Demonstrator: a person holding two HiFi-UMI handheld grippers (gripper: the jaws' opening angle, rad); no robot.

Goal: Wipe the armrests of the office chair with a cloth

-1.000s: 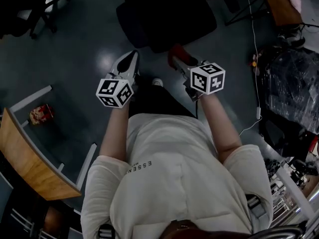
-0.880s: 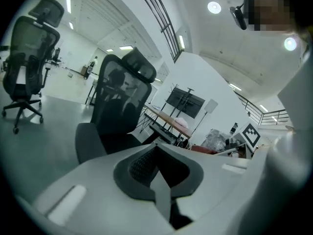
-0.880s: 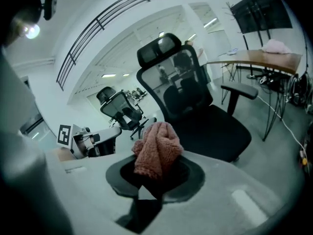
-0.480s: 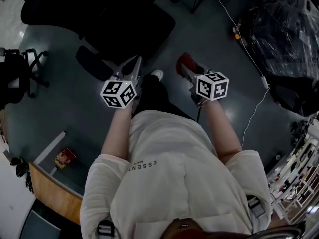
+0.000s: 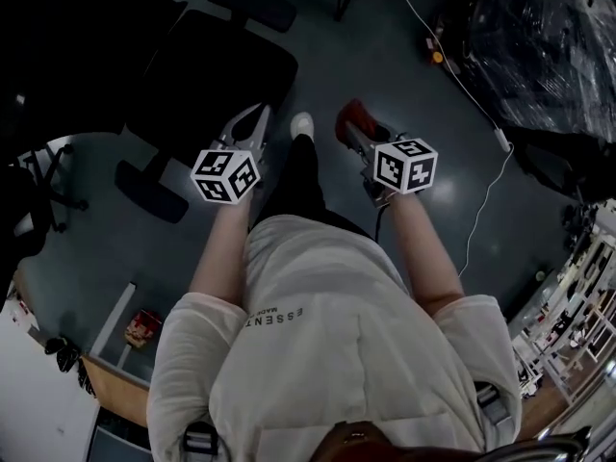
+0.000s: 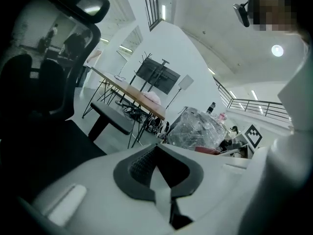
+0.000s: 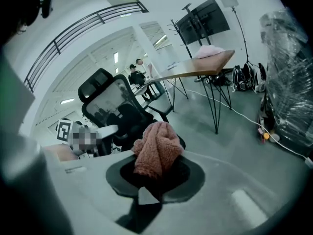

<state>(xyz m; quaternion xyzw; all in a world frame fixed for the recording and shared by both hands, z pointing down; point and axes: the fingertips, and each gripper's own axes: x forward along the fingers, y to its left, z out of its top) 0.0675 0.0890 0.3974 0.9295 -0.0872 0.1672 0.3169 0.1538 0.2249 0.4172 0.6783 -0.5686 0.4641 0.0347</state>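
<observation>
The office chair (image 5: 212, 75) stands on the floor (image 5: 385, 65) ahead of the person and to their left, black all over. Its back rises at the far left and its seat front turns toward the person. One armrest (image 5: 149, 191) lies nearer the left gripper (image 5: 258, 115). The other armrest (image 5: 252, 5) is on the far side of the seat. Both pads run lengthwise along the sides of the seat, front to back.

The only writing we can read is the print (image 5: 274, 318) on the person's pale shirt (image 5: 327, 354), which shows ESSENT. A smaller line beside it is too fine to read. The cube (image 5: 226, 174) on the left gripper and the cube (image 5: 404, 165) on the right carry black-and-white square markers and no letters.

The left gripper has its jaws closed together with nothing between them, and it hangs in the air apart from the chair, pointing toward the seat. The right gripper (image 5: 358, 133) is clamped on a pinkish-red cloth (image 7: 157, 148), which is bunched into a thick roll. The roll stands out past the jaw tips, with its long axis along the jaws. This gripper is also held clear of the chair, over bare floor just right of the person's white shoe (image 5: 301, 123). A white cable (image 5: 481, 200) trails across the floor further to the right.
</observation>
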